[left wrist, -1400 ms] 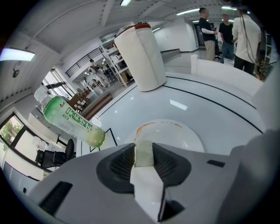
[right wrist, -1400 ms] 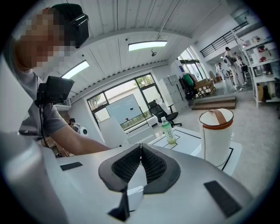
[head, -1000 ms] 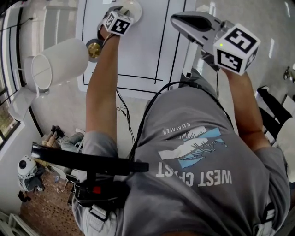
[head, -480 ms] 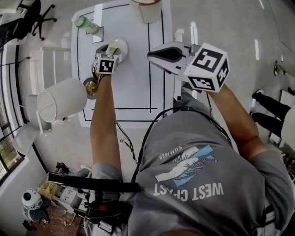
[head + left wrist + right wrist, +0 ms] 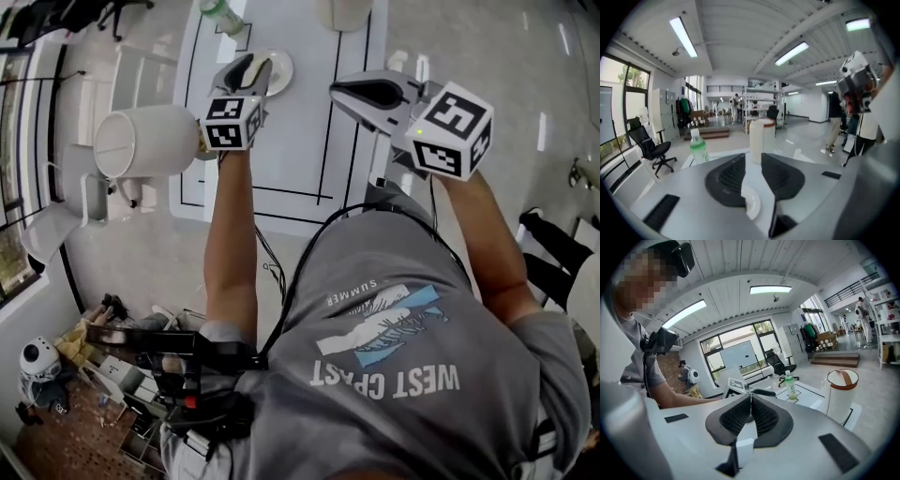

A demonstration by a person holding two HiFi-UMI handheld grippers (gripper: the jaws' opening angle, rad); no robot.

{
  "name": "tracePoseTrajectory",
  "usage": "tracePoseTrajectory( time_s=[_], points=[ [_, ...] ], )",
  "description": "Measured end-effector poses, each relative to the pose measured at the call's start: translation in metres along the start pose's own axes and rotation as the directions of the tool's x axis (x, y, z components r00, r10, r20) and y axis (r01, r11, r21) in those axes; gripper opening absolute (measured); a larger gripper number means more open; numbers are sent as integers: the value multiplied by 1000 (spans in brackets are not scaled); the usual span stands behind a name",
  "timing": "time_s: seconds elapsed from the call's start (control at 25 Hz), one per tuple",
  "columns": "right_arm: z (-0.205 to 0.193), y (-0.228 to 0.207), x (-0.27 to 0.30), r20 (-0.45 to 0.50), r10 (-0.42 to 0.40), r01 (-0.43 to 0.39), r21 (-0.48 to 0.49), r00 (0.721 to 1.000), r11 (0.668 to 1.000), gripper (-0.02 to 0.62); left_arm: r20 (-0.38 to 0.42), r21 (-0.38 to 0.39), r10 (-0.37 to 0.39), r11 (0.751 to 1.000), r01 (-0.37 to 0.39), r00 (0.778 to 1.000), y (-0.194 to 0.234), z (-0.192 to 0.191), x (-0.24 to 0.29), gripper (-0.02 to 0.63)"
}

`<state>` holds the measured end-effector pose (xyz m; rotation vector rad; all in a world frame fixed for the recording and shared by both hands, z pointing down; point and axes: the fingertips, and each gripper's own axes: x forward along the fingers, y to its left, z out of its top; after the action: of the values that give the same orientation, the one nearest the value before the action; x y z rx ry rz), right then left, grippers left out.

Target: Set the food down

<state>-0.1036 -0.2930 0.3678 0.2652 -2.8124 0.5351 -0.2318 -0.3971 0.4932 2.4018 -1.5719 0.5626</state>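
Plate (image 5: 751,204): L gripper view; bottle (image 5: 698,149): both

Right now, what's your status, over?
Left gripper jaws open, just been closing, nothing between. Right gripper shut, empty. Plate below left jaws, no food seen. Bottle, canister beyond, clear.

The left gripper (image 5: 249,70) hovers over a plate (image 5: 279,73) on the counter (image 5: 300,141), fingers just closing, nothing between them. The right gripper (image 5: 345,92) hangs alongside.
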Motion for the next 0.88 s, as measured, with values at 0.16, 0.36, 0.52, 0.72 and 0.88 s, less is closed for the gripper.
tracePoseTrajectory(
  time_s=[0.16, 0.36, 0.52, 0.72, 0.88],
  points=[
    [16, 32, -6, 57, 60, -57, -50, 997, 997, 8, 344, -94, -42, 993, 78, 938, -34, 88, -89, 8],
    [39, 69, -21, 135, 82, -67, -116, 987, 991, 6, 502, -131, -32, 985, 112, 864, -57, 128, -185, 8],
    [46, 95, -34, 160, 73, -49, -151, 984, 987, 6, 501, -123, -14, 989, 87, 865, -69, 118, -225, 8],
    [40, 117, -52, 177, 63, -36, -154, 982, 987, 6, 501, -128, -7, 988, 82, 866, -87, 106, -251, 8],
    [35, 130, -68, 187, 70, -39, -163, 980, 986, 6, 511, -107, -10, 991, 76, 859, -107, 108, -261, 8]
  ],
)
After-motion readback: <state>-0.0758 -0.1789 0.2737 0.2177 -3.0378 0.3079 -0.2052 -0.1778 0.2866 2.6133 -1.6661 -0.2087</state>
